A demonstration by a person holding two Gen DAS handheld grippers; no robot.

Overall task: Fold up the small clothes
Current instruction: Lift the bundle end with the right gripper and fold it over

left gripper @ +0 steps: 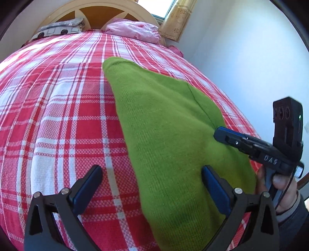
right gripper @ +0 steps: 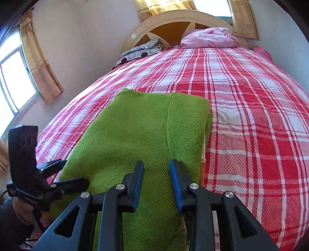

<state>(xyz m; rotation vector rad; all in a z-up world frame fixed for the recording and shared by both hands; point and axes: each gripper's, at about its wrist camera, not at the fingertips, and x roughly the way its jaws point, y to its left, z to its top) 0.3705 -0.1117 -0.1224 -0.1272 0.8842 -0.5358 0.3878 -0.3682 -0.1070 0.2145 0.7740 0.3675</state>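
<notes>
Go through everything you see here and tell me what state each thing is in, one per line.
Green sweater: folded, flat on the bed.
Left tongs: open wide, over the sweater's near edge.
Right tongs: partly open above the sweater, nothing gripped.
Plaid bedspread: spread smooth.
Pink blanket: bunched at the headboard.
Curtains: drawn aside.

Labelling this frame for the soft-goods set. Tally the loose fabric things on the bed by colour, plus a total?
Green: 1, the knit garment lying on the checked bedspread.
Pink: 1, the bundle at the headboard.
Grey patterned: 1, the pillow beside it.
Total: 3
</notes>
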